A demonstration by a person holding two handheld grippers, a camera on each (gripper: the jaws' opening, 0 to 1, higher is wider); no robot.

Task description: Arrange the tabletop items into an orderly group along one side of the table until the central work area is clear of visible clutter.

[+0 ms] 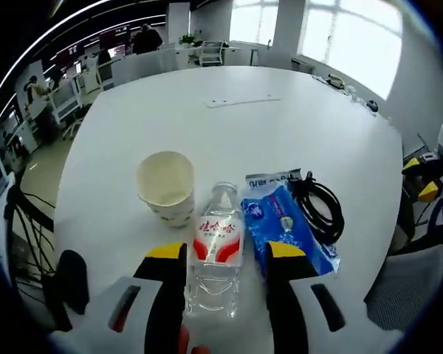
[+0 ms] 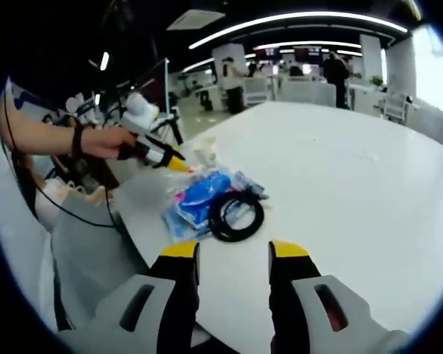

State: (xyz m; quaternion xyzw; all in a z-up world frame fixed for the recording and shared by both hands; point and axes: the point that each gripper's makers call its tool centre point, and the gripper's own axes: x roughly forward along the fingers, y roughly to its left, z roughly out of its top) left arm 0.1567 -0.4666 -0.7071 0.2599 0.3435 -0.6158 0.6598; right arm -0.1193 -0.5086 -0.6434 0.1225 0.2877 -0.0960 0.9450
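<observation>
The bottle is lying between the left gripper's jaws, which are pinching its lower body. A cup is standing just ahead-left, a blue packet and black cable just right. The right gripper is hovering spread, cable ahead, over the table.

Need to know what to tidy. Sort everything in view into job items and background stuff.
Job items:
water bottle, between the left gripper jaws
paper cup
blue packet
black cable coil
right gripper, open, empty

Background:
white table
office chairs
people standing far off
</observation>
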